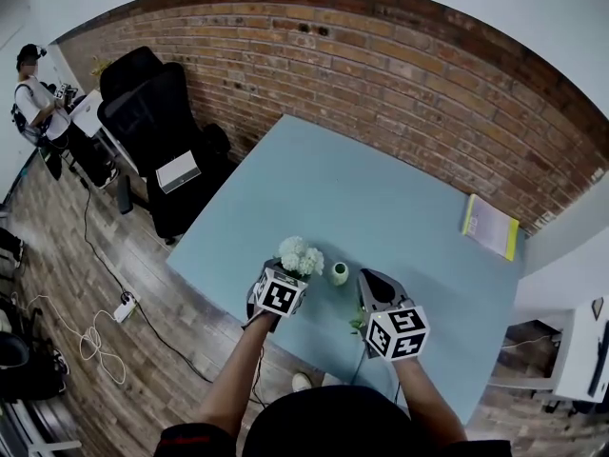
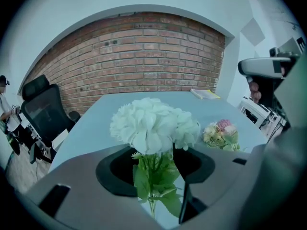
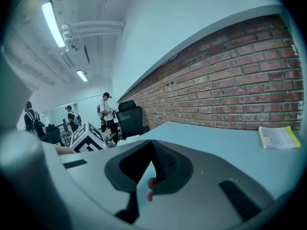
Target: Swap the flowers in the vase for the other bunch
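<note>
Grey left claw (image 2: pixel 160 195) grips the green stems of the white flower bunch (image 2: pixel 153 123), whose heads stand upright above the jaws, just left of the small vase (image 1: pixel 340 273) on the blue table (image 1: pixel 381 179). Right claw (image 3: pixel 144 188), jaws closed together, sits just right of the vase; a pink speck at its tips is too small to identify. The pink-and-yellow bunch (image 2: pixel 220 134) lies on the table near the right claw, with a yellow book (image 1: pixel 490 227) toward the brick wall (image 1: pixel 381 55).
</note>
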`<state>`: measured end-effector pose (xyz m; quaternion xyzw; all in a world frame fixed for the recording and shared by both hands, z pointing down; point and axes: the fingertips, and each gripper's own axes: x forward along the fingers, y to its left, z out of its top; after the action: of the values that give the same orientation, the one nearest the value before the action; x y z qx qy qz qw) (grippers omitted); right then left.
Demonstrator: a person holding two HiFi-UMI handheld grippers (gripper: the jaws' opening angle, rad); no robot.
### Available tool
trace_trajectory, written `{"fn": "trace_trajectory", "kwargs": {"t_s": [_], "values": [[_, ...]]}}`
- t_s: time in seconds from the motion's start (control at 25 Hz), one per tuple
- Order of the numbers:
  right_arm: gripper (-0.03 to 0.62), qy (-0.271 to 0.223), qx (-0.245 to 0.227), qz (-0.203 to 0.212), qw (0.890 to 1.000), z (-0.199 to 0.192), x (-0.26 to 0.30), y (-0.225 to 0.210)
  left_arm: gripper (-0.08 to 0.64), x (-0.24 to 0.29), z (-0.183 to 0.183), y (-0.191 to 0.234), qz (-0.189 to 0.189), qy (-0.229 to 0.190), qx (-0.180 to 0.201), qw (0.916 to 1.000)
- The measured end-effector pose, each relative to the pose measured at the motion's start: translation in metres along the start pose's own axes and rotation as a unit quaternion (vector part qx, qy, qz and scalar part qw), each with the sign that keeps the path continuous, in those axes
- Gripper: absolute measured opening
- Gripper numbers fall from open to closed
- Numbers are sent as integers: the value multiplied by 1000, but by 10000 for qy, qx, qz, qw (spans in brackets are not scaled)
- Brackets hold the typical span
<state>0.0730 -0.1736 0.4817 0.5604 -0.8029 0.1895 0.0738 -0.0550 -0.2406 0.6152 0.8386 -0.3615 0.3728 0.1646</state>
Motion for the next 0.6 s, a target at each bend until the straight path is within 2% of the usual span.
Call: {"fn": "trace_trajectory", "kwargs": {"t_s": [0.48,0.6], "values": [[13,33,0,-85,10000,-4,1,0,229,30,-29,5,-90,471,-114,9988],[13,38,-6,-71,10000,-5,2,0,229,32,-31,11,-5,511,-110,9986]]}}
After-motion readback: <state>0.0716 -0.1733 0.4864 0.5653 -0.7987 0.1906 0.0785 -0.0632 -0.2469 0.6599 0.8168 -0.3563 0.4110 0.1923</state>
